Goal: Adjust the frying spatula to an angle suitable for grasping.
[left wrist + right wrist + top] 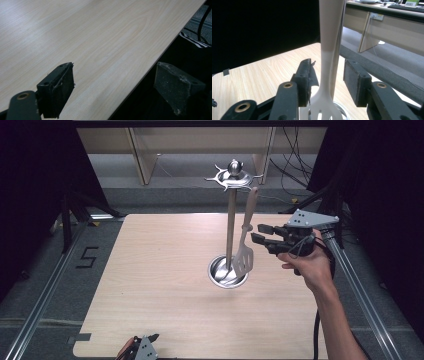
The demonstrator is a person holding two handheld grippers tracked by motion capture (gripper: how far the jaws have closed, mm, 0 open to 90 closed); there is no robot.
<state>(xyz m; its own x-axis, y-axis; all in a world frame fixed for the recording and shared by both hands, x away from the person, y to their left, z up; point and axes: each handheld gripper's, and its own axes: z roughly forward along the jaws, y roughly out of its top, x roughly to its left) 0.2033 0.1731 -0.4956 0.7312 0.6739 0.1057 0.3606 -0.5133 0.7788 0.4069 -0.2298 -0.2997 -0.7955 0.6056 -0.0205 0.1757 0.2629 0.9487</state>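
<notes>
The table (165, 290) is pale wood with fine grain and a smooth, faintly shiny top. The stand (230, 227) is polished metal, its round base mirror-bright. The slotted spatula (325, 75) looks like smooth matt plastic, though that is hard to confirm. The gripper pads (61, 90) are black, rough and frayed.

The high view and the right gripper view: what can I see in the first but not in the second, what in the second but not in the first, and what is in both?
High view alone: the stand's hooked top, the left gripper at the near edge, and the person's hand.

Right gripper view alone: a close look at the open right gripper with the spatula's handle between its pads, apart from both; a desk beyond.

Both: spatula, wooden table, round metal base.
</notes>
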